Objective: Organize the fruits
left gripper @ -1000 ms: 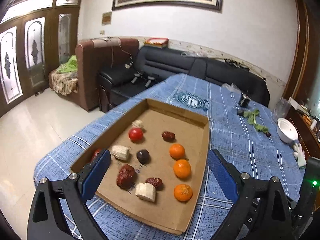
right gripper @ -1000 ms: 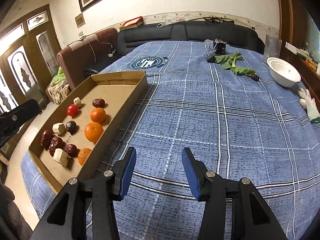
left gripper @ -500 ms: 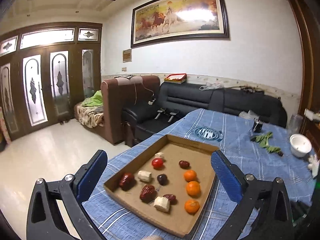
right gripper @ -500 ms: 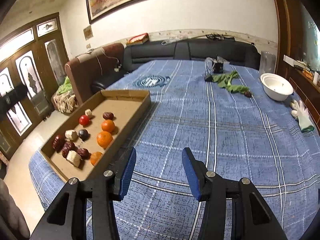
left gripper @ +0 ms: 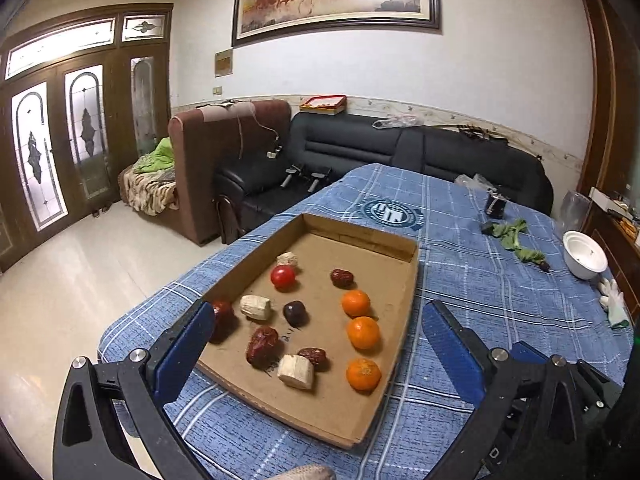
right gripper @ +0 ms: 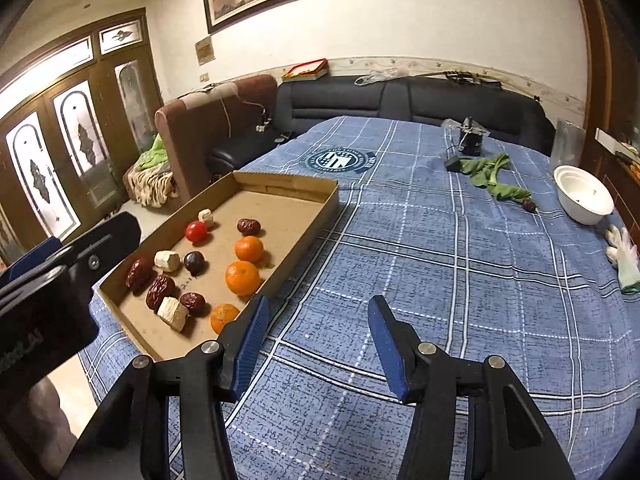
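A shallow cardboard tray (left gripper: 408,312) lies on the blue plaid tablecloth and also shows in the right wrist view (right gripper: 320,204). In it are three oranges in a row (left gripper: 363,333), a red tomato (left gripper: 283,277), a dark plum (left gripper: 295,313), several red dates (left gripper: 262,345) and pale cut chunks (left gripper: 296,372). My left gripper (left gripper: 316,350) is wide open and empty, above the tray's near end. My right gripper (right gripper: 316,340) is open and empty over the cloth, just right of the tray's near corner. The left gripper's body (right gripper: 48,280) shows at the left of the right wrist view.
A white bowl (right gripper: 582,194), green leaves with a stray date (right gripper: 494,178), a small black device (right gripper: 470,142) and a white glove (right gripper: 624,256) lie at the table's far right. Sofas stand behind the table. The table edge drops off left of the tray.
The left gripper dropped and tilted down again toward the tray after rising. The right gripper shifted slightly left toward the tray's corner. Both stayed open.
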